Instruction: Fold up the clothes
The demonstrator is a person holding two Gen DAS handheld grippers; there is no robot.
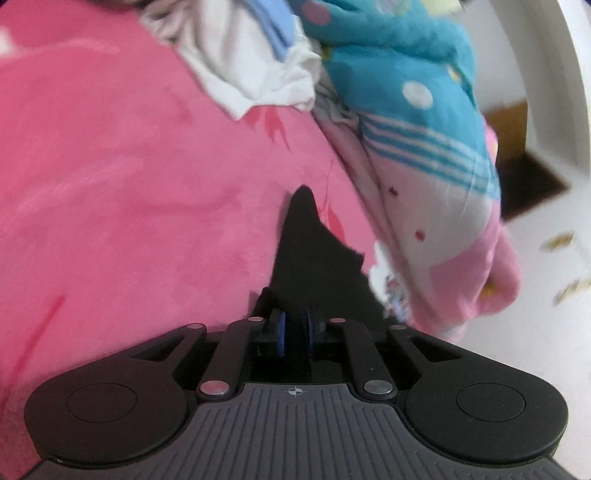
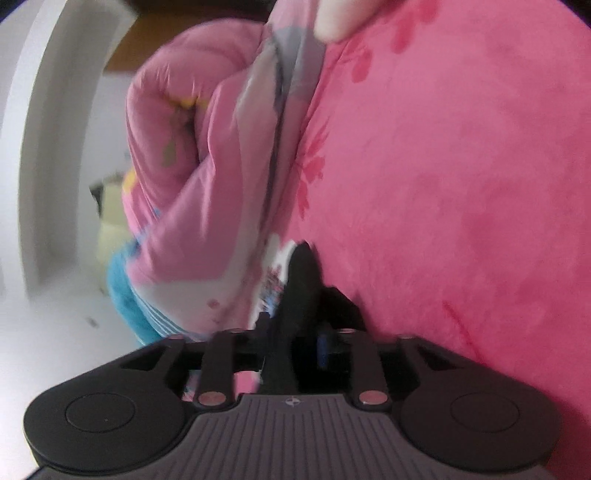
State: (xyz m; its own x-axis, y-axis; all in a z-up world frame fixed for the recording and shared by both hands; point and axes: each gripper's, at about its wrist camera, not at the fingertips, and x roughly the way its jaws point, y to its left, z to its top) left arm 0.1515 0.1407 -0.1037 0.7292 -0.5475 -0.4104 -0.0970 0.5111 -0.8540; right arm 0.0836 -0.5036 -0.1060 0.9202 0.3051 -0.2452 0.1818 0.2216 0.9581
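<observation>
A black garment [image 1: 310,251] runs up as a dark wedge from between the blue pads of my left gripper [image 1: 294,332], which is shut on it. The same black garment [image 2: 301,280] also sits pinched in my right gripper [image 2: 295,343], bunched over the fingers and hiding the left one. Both grippers hold it just above a pink bed sheet [image 1: 129,184]. Both views are motion-blurred. At the far end of the bed lies a crumpled white garment [image 1: 251,74] with a light blue garment [image 1: 273,22] on it.
A rolled quilt [image 1: 424,122], blue with dots and pink below, lies along the bed's edge; the quilt [image 2: 192,177] shows pink in the right wrist view beside the pink sheet [image 2: 461,184]. Beyond it are a white floor [image 1: 554,258] and a white door frame [image 2: 44,147].
</observation>
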